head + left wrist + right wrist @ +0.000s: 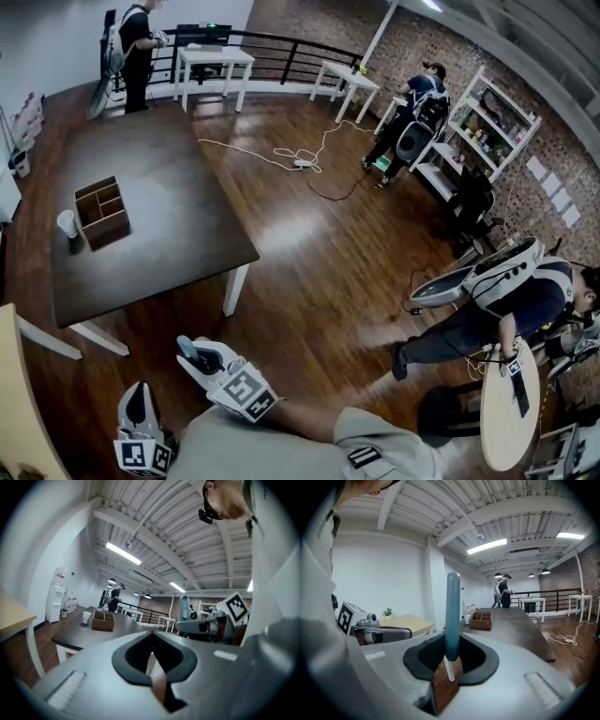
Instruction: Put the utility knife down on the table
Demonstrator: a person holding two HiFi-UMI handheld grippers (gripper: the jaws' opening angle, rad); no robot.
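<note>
The utility knife (pixel 452 616) is a slim blue handle that stands upright between the jaws of my right gripper (pixel 451 649), which is shut on it. In the head view the right gripper (pixel 192 352) is low in the frame, over the wooden floor, pointing toward the dark table (pixel 159 187). My left gripper (pixel 139 405) is beside it to the left, jaws together with nothing in them. In the left gripper view the left gripper (pixel 151 641) faces the table (pixel 108 631), and the knife (pixel 184 609) shows at the right.
A wooden compartment box (pixel 101 211) and a white cup (pixel 67 223) stand on the table's left part. A light tabletop (pixel 28 403) lies at my left. A cable (pixel 300 159) runs on the floor. A person (pixel 506 291) bends by a round table (pixel 511 403).
</note>
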